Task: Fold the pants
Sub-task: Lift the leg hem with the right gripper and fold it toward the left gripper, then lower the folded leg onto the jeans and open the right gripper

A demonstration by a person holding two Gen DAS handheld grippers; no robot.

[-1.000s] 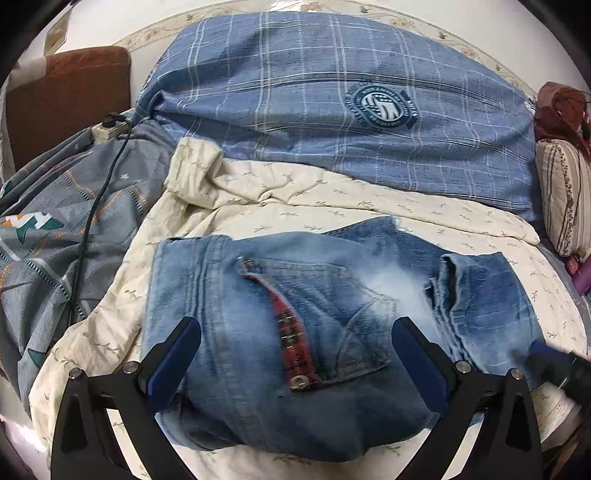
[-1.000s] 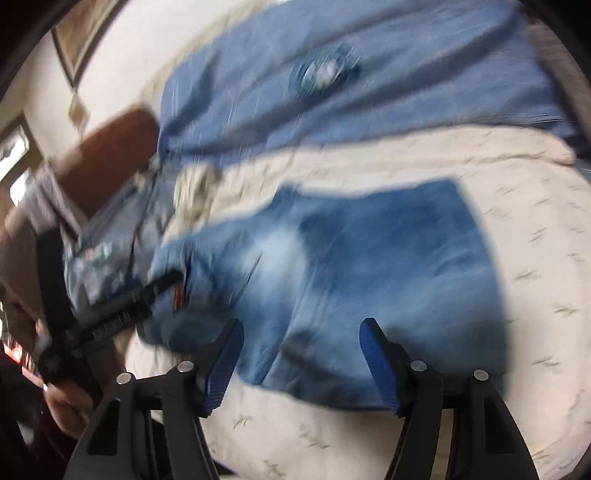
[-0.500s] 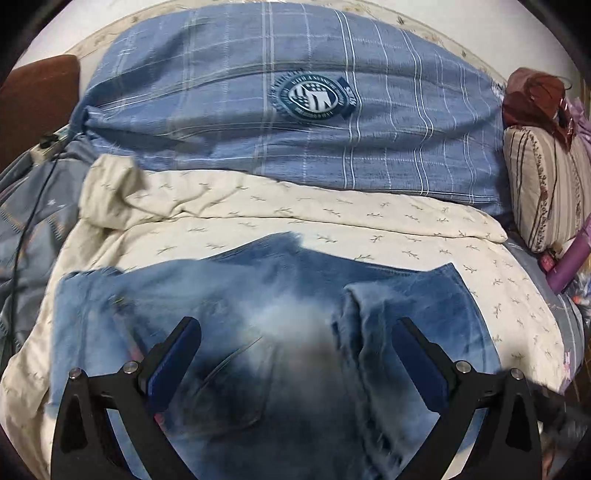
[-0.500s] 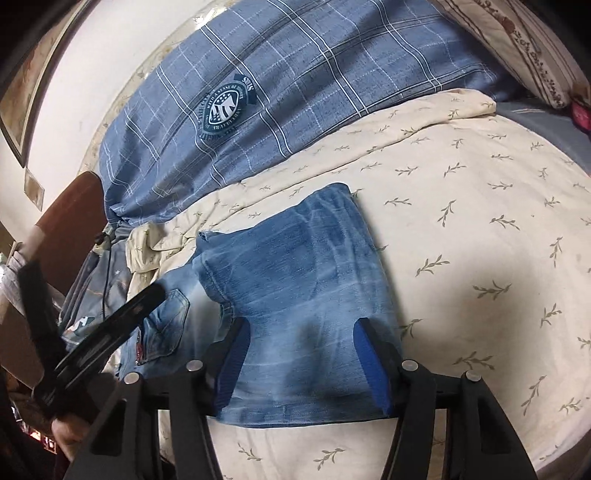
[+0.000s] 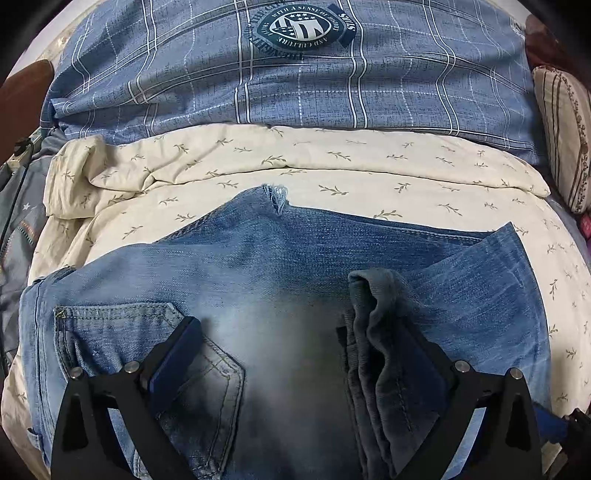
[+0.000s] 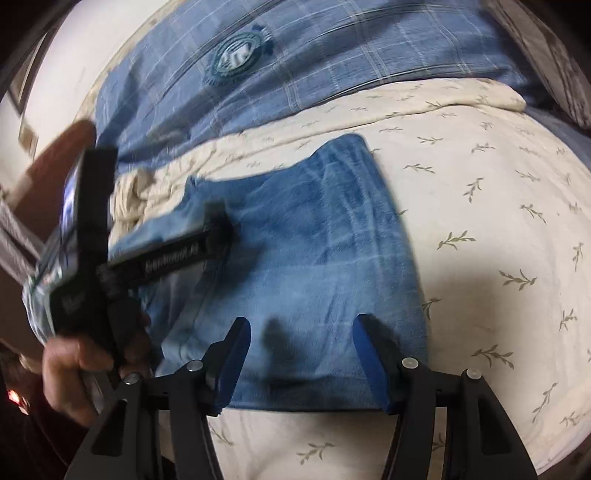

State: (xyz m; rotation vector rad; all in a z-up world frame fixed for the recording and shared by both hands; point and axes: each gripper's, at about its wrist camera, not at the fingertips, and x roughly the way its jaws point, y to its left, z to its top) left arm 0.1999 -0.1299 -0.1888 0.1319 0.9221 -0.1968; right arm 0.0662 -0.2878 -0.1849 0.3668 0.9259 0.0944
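Beyond the tongs, spread under everything: cream bedsheet with small leaf sprigs, rumpled into folds at far left. Farther off, lying across the sheet's far edge: blue plaid pillow bearing a round dark crest. Far right of the tongs: striped cushion. Far left: grey patterned blanket, brown headboard behind.

Home bedroom. A bed with a cream leaf-print sheet, a blue plaid duvet with a crest badge bunched behind it, a striped pillow at one side, pale wall beyond.
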